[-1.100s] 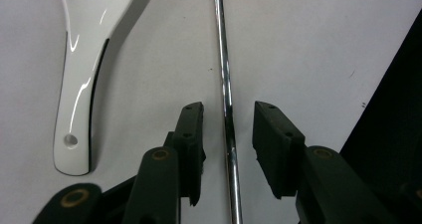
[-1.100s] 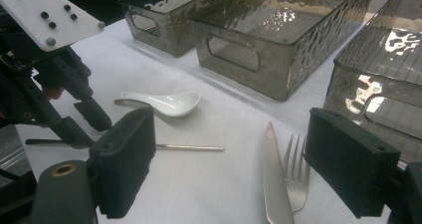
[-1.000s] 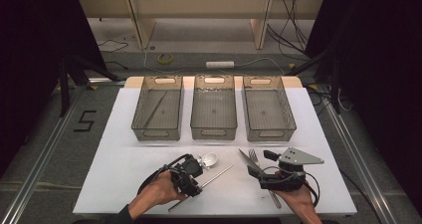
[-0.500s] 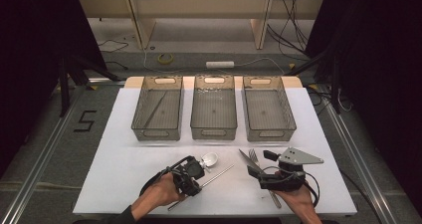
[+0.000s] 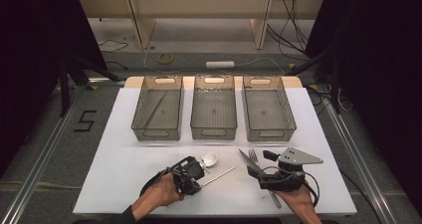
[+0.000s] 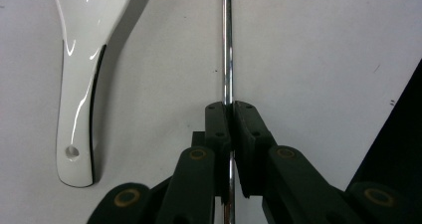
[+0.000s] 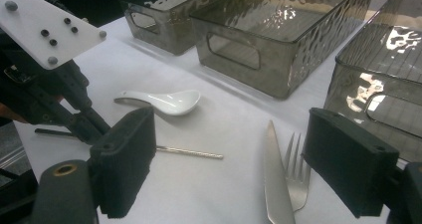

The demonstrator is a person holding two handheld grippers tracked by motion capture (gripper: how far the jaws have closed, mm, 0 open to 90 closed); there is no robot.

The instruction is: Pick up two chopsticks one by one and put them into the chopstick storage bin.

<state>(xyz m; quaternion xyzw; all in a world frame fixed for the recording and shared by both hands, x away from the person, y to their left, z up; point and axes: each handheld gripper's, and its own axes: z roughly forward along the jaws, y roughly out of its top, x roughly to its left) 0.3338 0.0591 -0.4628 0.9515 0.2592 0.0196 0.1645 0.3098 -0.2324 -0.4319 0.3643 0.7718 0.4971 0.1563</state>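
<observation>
On the white table (image 5: 124,184), left gripper (image 6: 230,129) jaws have just closed, pinching the metal chopstick (image 6: 227,45)

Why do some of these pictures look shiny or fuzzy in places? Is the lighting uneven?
High view: the white table is brightly lit, the surroundings dark. Left gripper view: glare streaks on the white spoon and the metal chopstick; the left gripper, shut on the chopstick, looks soft up close. Right gripper view: bright reflections ripple on the bins; the near jaws are blurred.
</observation>
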